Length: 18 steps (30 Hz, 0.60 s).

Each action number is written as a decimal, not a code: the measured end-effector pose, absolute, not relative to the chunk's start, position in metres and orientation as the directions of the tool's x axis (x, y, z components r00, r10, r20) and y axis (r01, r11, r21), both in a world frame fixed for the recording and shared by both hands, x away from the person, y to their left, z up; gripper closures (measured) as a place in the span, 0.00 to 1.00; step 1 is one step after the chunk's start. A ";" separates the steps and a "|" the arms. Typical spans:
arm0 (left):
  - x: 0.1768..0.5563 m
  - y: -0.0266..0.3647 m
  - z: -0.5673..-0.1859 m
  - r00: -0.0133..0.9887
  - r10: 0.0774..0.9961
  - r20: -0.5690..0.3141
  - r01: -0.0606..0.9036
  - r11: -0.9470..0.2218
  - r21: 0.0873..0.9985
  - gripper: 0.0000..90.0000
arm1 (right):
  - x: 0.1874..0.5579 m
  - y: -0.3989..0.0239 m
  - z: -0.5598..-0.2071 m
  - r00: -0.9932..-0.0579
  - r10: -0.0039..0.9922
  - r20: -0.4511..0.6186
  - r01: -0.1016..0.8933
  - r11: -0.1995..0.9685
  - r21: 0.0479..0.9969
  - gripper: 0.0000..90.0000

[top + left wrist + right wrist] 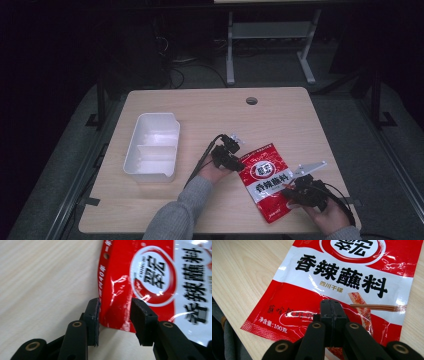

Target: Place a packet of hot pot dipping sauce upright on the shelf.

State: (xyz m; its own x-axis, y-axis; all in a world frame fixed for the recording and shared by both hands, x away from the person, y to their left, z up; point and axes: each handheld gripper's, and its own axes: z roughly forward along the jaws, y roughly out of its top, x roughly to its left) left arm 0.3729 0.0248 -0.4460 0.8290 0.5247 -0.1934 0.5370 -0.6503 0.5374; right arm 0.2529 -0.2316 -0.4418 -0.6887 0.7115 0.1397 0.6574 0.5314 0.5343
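High view | white tray (152, 148) left of red packet (265, 181) | right hand-held gripper (291, 192) seemingly pinches packet | left hand-held gripper (239, 164) spread

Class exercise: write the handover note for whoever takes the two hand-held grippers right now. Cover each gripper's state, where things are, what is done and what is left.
Left hand-held gripper: jaws part open around a corner of the red and white plastic seasoning packet, not clamped.
Right hand-held gripper: jaws together at the packet's near edge; whether it pinches the film is unclear.
Packet lies on the light wooden table.
White plastic divided tray sits empty to the left.
Left to do: probably grip, lift, place in tray.
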 end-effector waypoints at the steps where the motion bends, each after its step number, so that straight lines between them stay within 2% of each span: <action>1: 0.372 0.025 -0.446 0.833 0.515 -0.204 0.536 -0.656 0.532 0.70 | 0.253 -0.232 -0.442 -0.688 0.712 0.141 0.658 0.531 0.534 0.99; 11: 0.373 0.017 -0.452 0.839 0.506 -0.201 0.530 -0.674 0.515 0.70 | 0.253 -0.232 -0.442 -0.685 0.713 0.147 0.662 0.526 0.535 0.99; 18: 0.370 0.014 -0.449 0.845 0.510 -0.162 0.512 -0.685 0.518 0.83 | 0.254 -0.233 -0.442 -0.686 0.711 0.155 0.663 0.523 0.536 0.99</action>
